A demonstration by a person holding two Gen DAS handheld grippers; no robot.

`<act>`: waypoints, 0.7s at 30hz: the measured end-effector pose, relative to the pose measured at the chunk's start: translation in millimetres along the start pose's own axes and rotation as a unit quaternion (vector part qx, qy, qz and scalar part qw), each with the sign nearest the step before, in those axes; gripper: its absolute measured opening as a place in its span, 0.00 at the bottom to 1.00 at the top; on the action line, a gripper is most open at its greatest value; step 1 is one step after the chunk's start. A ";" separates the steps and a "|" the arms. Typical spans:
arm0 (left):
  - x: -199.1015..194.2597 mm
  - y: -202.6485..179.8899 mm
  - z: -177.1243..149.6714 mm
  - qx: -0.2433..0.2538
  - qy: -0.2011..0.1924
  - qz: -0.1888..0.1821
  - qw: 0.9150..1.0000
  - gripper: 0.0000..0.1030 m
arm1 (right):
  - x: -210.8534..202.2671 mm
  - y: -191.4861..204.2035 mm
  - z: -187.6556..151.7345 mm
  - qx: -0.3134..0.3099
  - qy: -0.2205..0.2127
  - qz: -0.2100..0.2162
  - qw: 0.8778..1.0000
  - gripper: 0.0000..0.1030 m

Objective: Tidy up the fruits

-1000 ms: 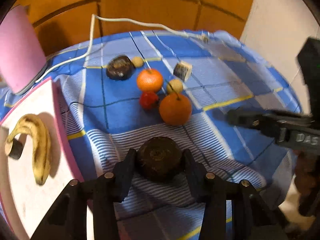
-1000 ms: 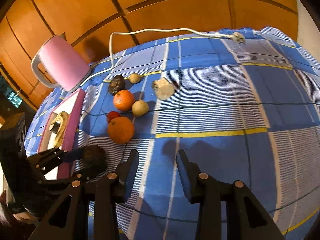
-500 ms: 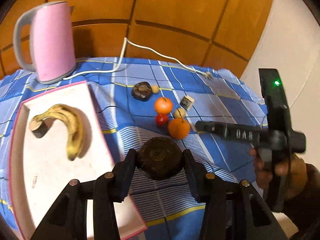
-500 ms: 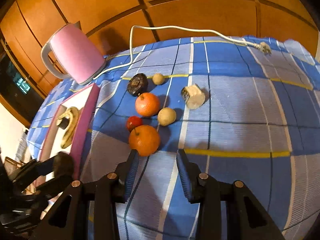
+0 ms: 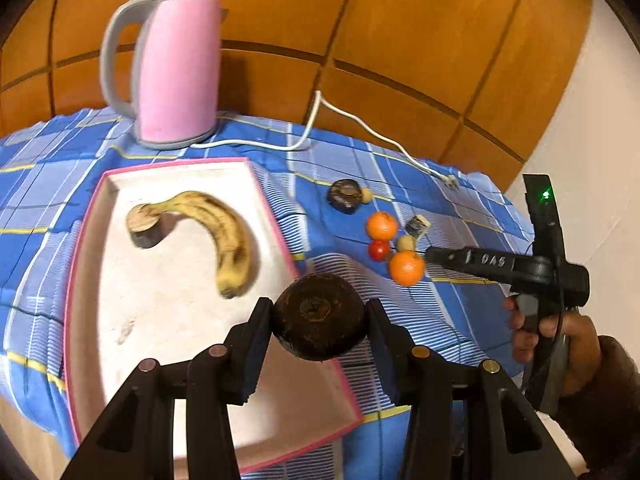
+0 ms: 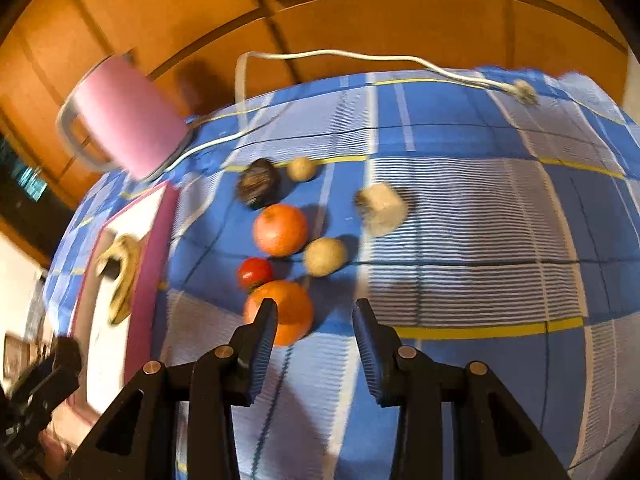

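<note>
Since a second ago the left gripper [image 5: 319, 322] has swung from above the cloth to above the pink-rimmed tray [image 5: 80, 248], and the right gripper [image 6: 314, 322] has come in toward the loose fruit.

Going left to right in the left wrist view: the tray fills the 9 o'clock side, holding a spotted banana [image 5: 224, 232] and a short dark-skinned stub [image 5: 144, 228] at its stem end. A pink kettle [image 5: 176, 68] stands behind it at 11 o'clock on the blue checked desk cloth [image 5: 460, 200]. At the centre, the left jaws are clamped on a dark round fruit [image 5: 319, 316], held over the tray's right rim. At 2 o'clock lie the rest: another dark fruit [image 5: 344, 196], two oranges, a small red fruit [image 5: 379, 249], pale small ones and a cut chunk [image 5: 418, 225].

In the right wrist view the jaws stand apart and empty, with the nearest orange [image 6: 284, 312] just past the left finger, slightly off-centre toward 10 o'clock.

The orange looks firm, light and smooth-skinned, so it may roll; I would centre the jaws and grip across its widest middle. The dark fruit seems hard-shelled and is held securely at its equator.
</note>
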State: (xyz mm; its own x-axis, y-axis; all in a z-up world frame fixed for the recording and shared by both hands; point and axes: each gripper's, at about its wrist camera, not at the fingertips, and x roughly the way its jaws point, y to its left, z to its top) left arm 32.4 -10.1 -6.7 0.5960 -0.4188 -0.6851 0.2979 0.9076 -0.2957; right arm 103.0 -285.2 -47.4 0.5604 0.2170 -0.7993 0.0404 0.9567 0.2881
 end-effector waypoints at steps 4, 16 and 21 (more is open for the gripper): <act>-4.3 12.5 -2.4 -0.019 -0.003 0.008 1.000 0.46 | -1.4 -3.9 7.5 0.015 -0.008 -0.011 1.000 0.38; -13.5 28.9 -2.7 -0.037 -0.012 0.033 0.999 0.46 | 41.8 14.3 31.3 -0.035 0.029 -0.031 0.998 0.31; -13.5 38.2 -2.2 -0.046 -0.010 0.050 0.998 0.46 | 48.7 14.2 32.2 -0.045 0.025 -0.038 0.998 0.26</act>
State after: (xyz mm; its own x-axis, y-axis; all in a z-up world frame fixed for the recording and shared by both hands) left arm 34.1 30.3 -10.2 0.6343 -0.3266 -0.7007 0.1683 0.9430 -0.2872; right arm 157.5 -267.2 -65.2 0.5162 0.1509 -0.8431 0.0061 0.9837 0.1798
